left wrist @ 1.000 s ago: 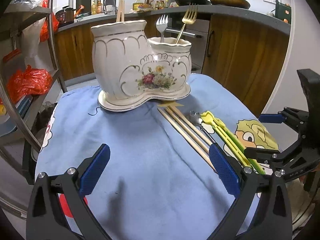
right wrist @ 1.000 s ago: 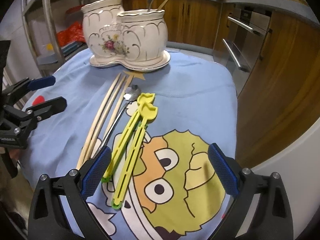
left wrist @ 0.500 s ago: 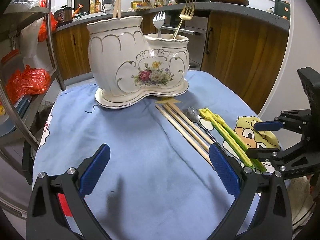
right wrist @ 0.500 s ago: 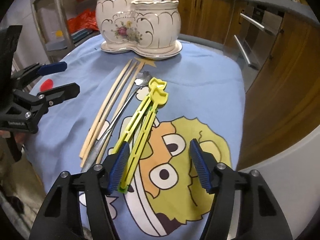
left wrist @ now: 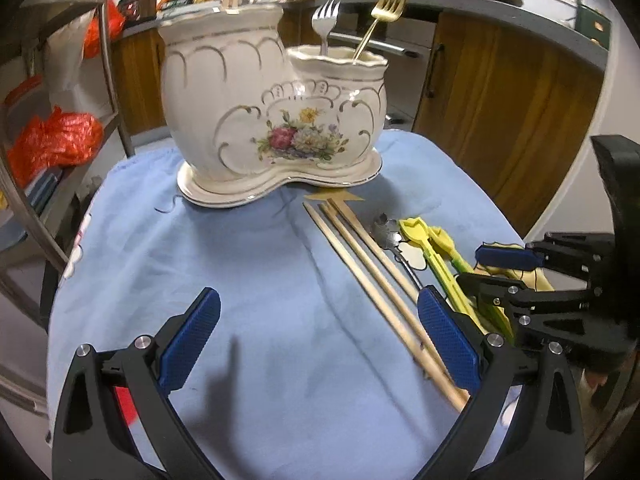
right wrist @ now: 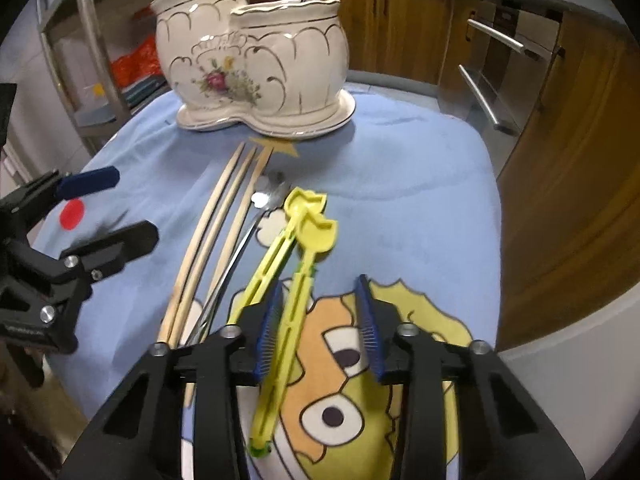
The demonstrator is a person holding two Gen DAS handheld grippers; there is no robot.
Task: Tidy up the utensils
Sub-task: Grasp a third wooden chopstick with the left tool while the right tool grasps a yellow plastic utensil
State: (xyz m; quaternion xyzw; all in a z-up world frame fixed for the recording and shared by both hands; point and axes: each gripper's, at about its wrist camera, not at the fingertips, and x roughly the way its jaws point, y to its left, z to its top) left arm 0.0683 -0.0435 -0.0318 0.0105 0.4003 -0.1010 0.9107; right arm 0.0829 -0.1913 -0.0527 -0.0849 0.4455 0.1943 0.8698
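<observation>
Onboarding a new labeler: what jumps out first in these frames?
The white floral ceramic holder at the cloth's far end, two forks in its shorter cup. Nearer, the right gripper straddles one of the yellow utensils beside the wooden chopsticks.

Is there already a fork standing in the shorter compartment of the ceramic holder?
Yes, in the left wrist view a silver fork and a gold fork stand in the shorter compartment of the ceramic holder.
</observation>
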